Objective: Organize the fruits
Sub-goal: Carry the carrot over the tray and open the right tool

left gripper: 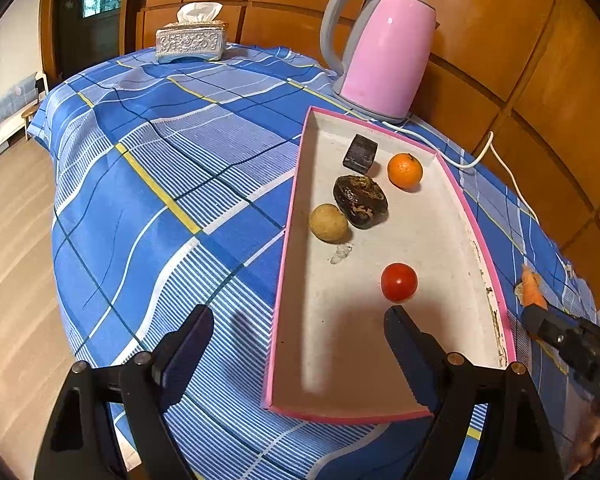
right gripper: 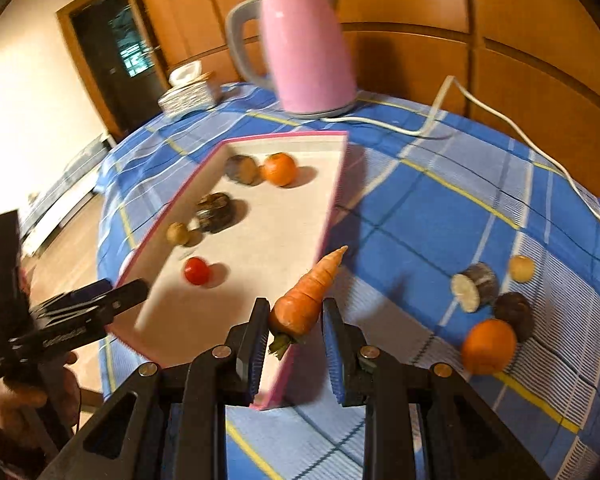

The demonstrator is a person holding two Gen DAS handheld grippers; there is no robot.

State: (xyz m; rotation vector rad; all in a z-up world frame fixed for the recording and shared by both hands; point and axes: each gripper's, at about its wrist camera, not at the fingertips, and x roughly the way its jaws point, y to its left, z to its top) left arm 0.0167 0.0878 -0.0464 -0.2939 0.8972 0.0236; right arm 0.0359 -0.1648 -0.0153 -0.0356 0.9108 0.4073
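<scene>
A pink-rimmed white tray lies on the blue checked tablecloth. In it are a red tomato, an orange, a yellowish round fruit, a dark brown lumpy fruit and a dark block. My right gripper is shut on a carrot over the tray's right rim. My left gripper stands open above the tray's near left corner, holding nothing.
A pink kettle with a white cord stands behind the tray. A tissue box sits at the far edge. Right of the tray lie an orange, two dark pieces and a small yellow fruit.
</scene>
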